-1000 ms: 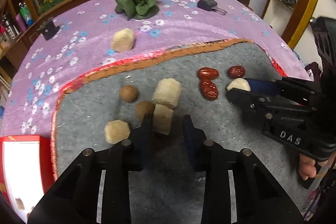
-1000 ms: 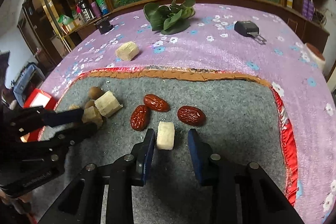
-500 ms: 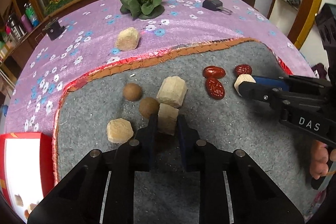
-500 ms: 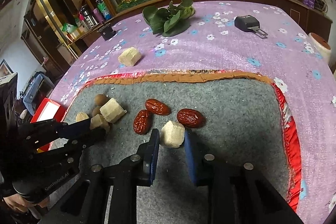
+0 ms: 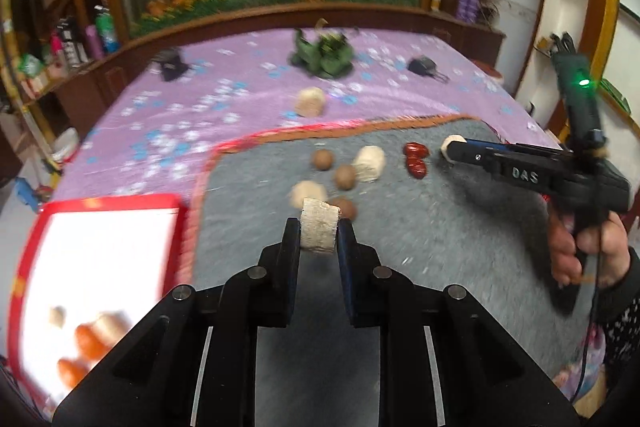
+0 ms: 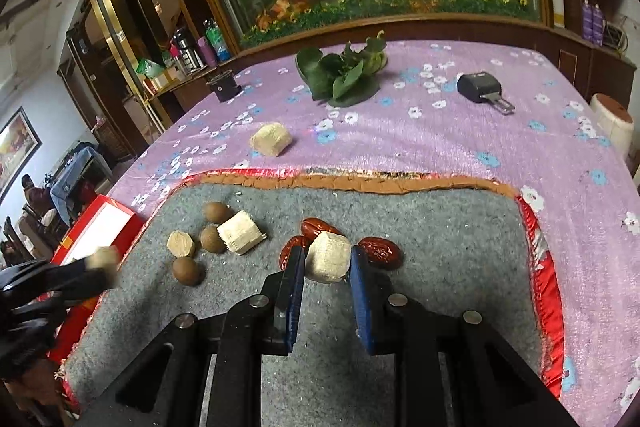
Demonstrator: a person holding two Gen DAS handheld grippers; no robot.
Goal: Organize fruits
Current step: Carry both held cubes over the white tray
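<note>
Grey felt matting (image 6: 440, 247), edged in red and orange, covers the near part of a counter (image 6: 460, 143) draped in purple flowered cloth. The left gripper (image 5: 319, 233) is clamped on a pale sugarcane chunk (image 5: 319, 230), lifted clear of the mat; its jaws press both sides of the piece. In the right wrist view that same gripper shows blurred at 9 o'clock, its chunk above the rim of a red-edged white tray (image 6: 98, 227). The right gripper (image 6: 327, 259) has just been closing and now grips a second sugarcane piece (image 6: 328, 255) between its blue pads (image 6: 362, 291); whether that piece rests on the mat cannot be told. Three red dates (image 6: 378, 251) lie just behind that piece, at 12 o'clock of the gripper. At 10 o'clock on the mat sit three brown longans (image 6: 212, 239), a large cane block (image 6: 241, 237) and a smaller hexagonal cut (image 6: 181, 244), clustered close. Another cane chunk (image 6: 271, 139) lies alone on the purple cloth beyond the mat's border. Leafy greens (image 6: 342, 73) and a black device (image 6: 479, 87) sit at the far side. In the left wrist view the tray (image 5: 104, 247) already holds blurred orange and pale pieces (image 5: 86, 341) at 8 o'clock. A hand (image 5: 580, 247) grips the right tool's handle.
</note>
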